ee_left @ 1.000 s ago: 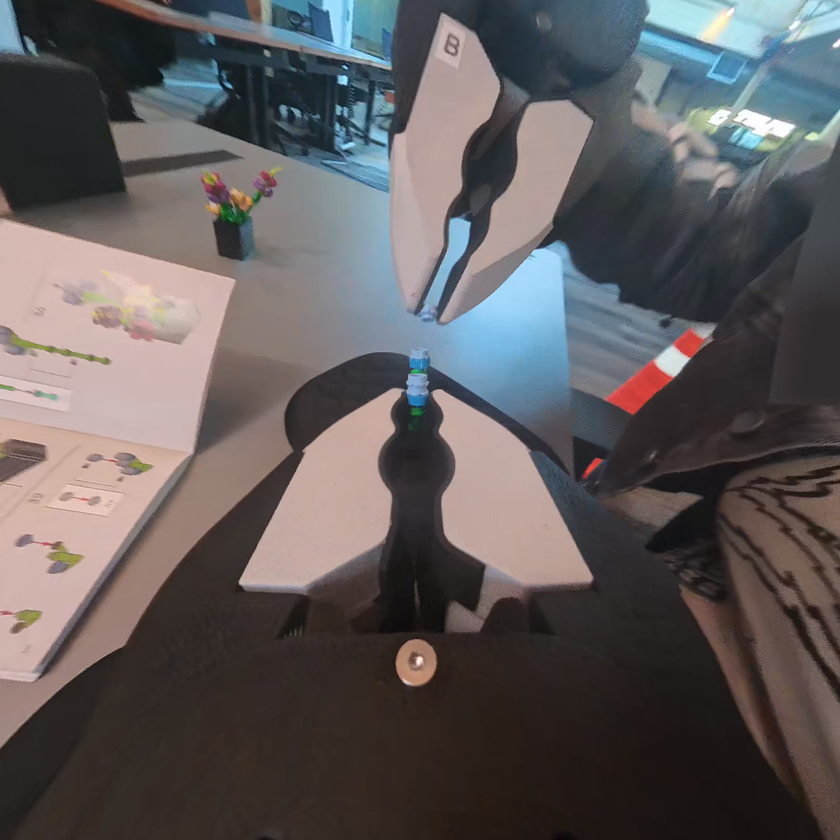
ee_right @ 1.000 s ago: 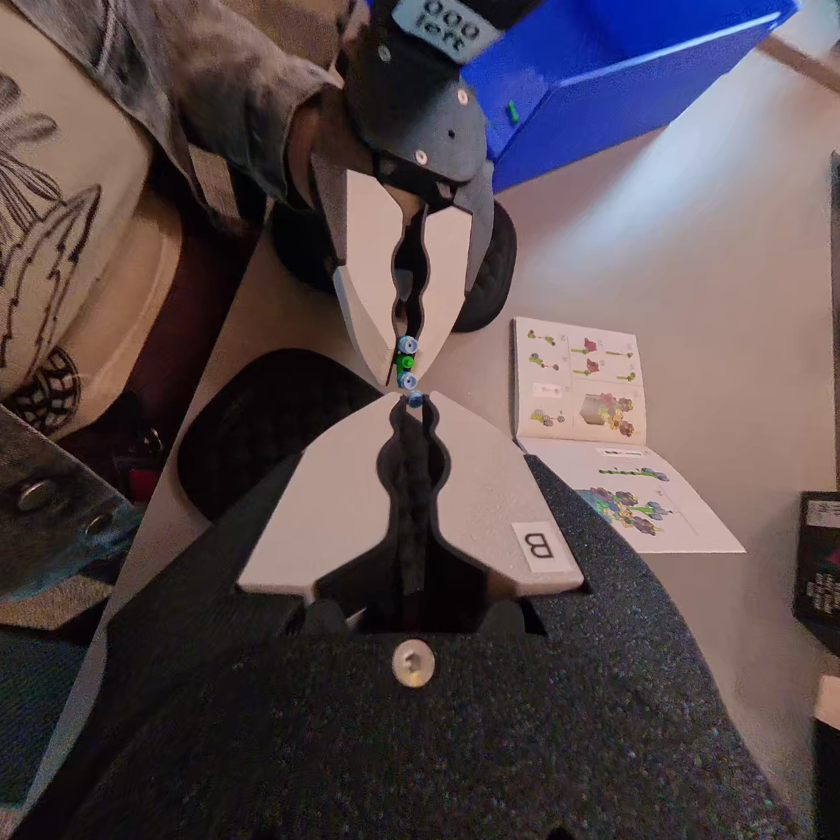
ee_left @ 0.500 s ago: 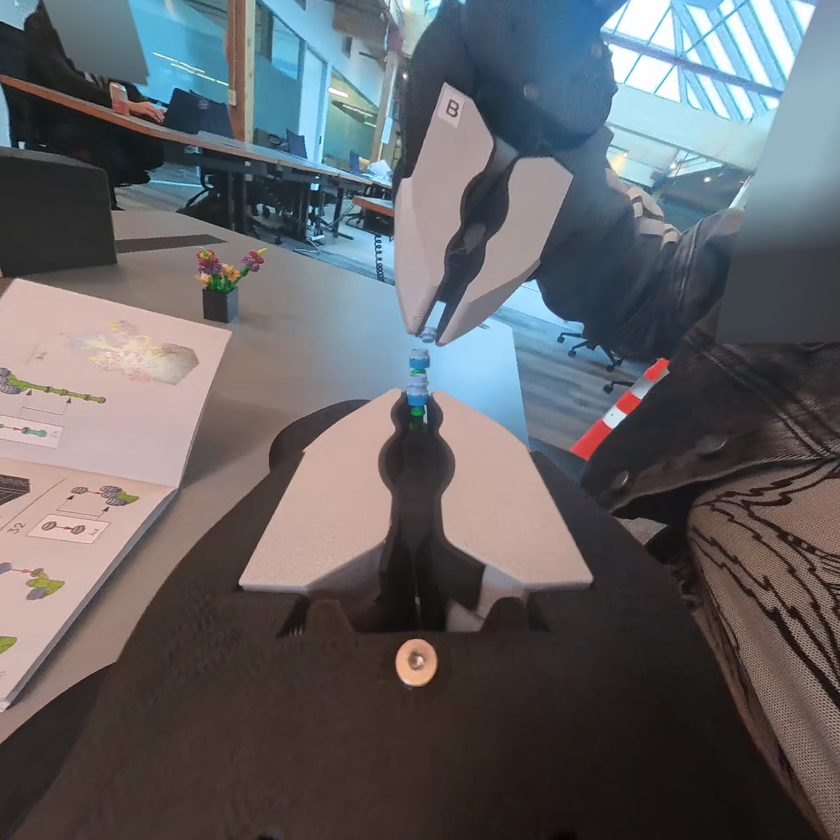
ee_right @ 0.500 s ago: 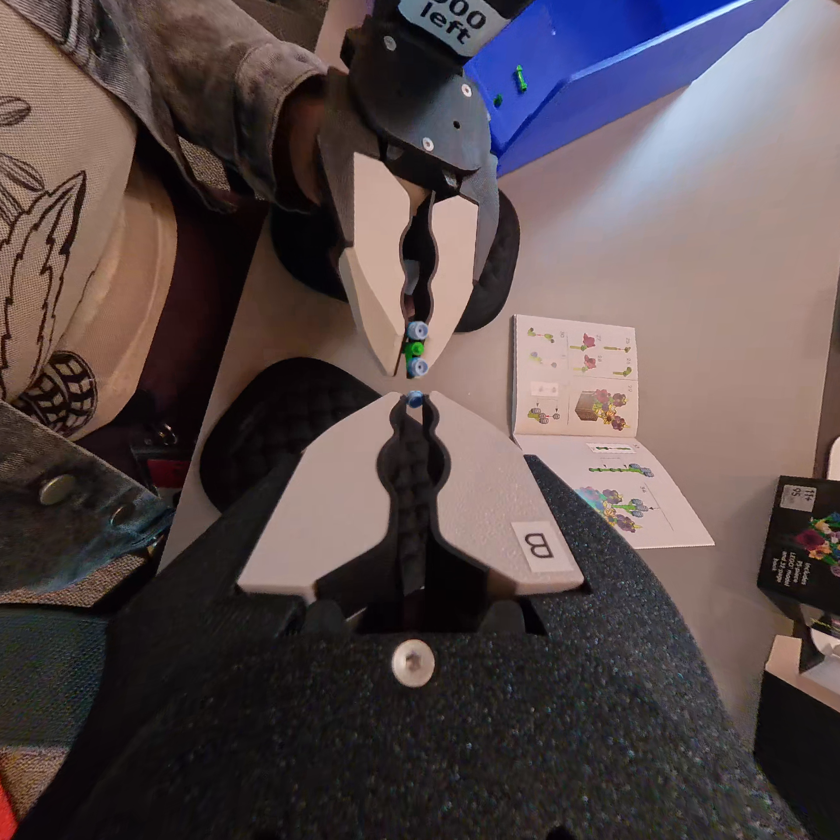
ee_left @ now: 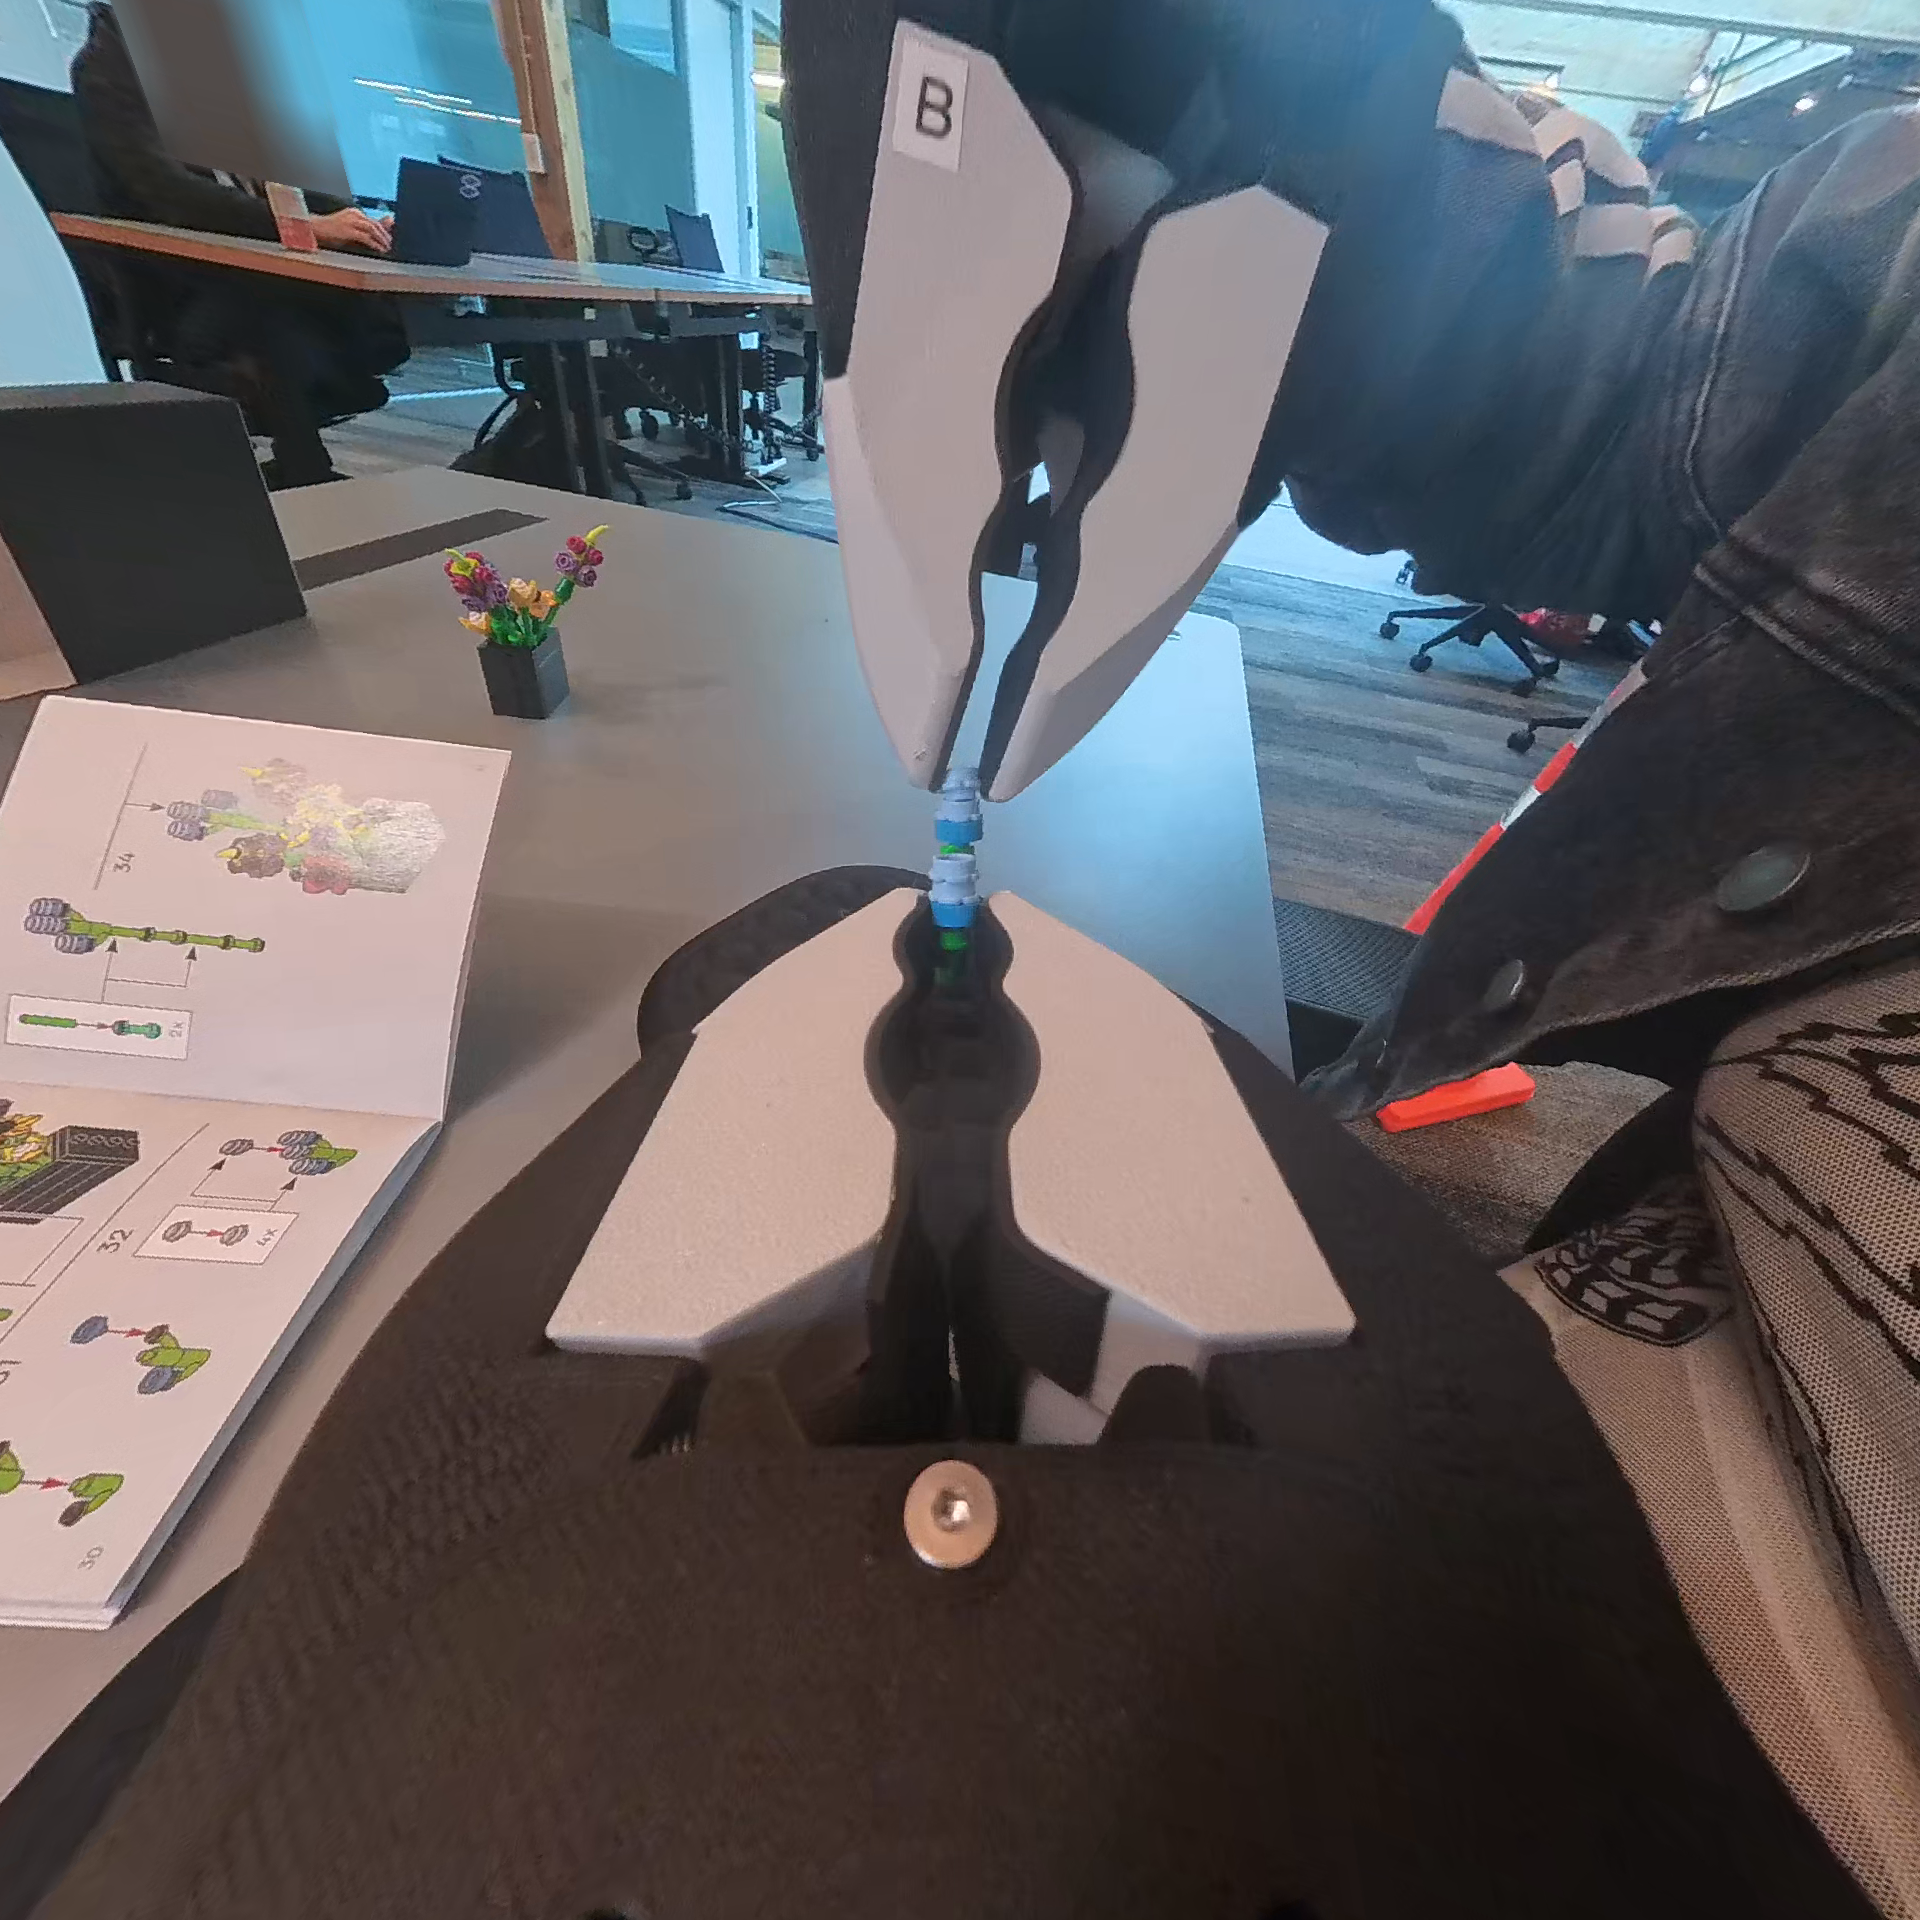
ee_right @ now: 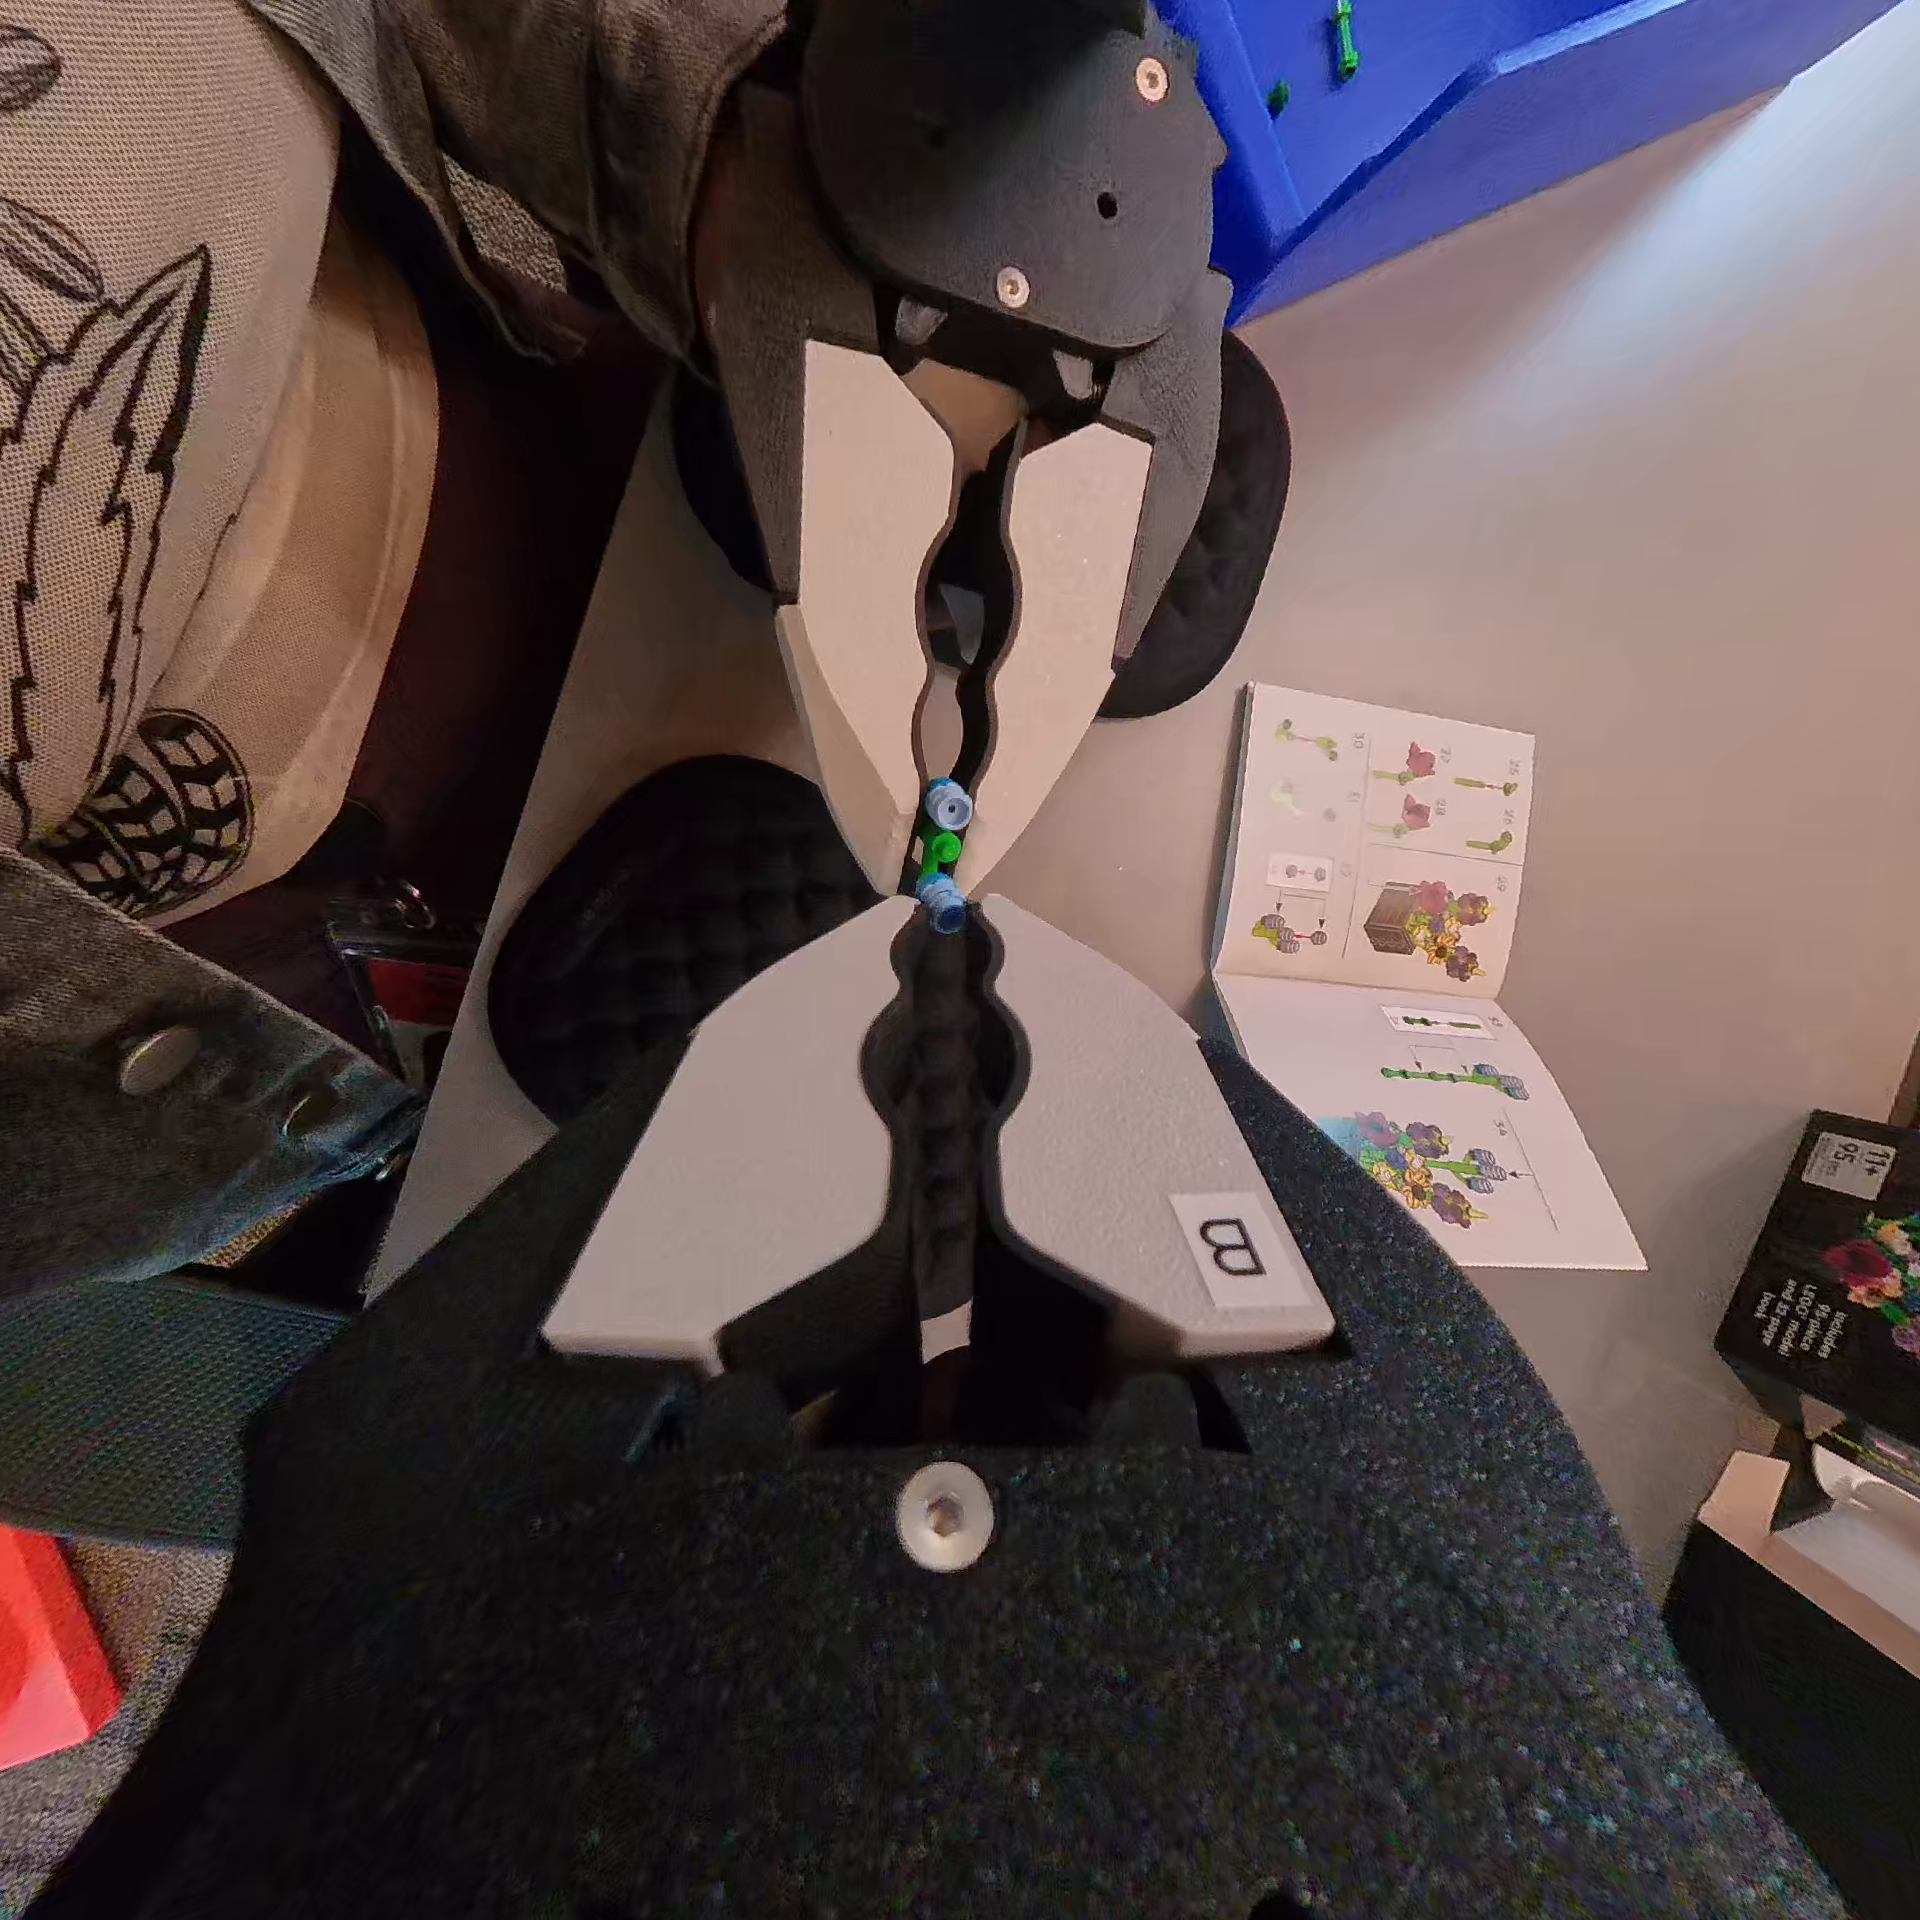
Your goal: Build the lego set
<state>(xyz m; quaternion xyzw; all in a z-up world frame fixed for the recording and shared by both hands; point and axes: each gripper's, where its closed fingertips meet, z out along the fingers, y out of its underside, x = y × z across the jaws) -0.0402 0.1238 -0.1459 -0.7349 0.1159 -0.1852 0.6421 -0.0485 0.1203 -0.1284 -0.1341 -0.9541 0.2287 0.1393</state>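
Grippers meet tip to tip above the near edge of the grey table (ee_left: 727,665). The left gripper (ee_left: 954,902) has its jaws clamped on a green stem (ee_left: 948,940) that carries stacked blue round pieces (ee_left: 954,883) poking out past the tips. The right gripper (ee_left: 961,774) comes down from above, jaws pinched on one small blue stud (ee_left: 960,779), which sits on top of that stack (touching it, as far as the left wrist view shows). In the right wrist view the same contact appears from the other side: right gripper (ee_right: 943,914), stud (ee_right: 945,912), with the left gripper's green stem (ee_right: 943,850) and another blue piece (ee_right: 948,802) beyond.

An open booklet (ee_left: 239,935) lies flat on the table to the left. Farther back stands a small flower model (ee_left: 523,623) in a black pot. A blue bin (ee_right: 1455,135) holding a few green bits sits at the table's far side, and a dark box (ee_right: 1829,1268) stands near the booklet.
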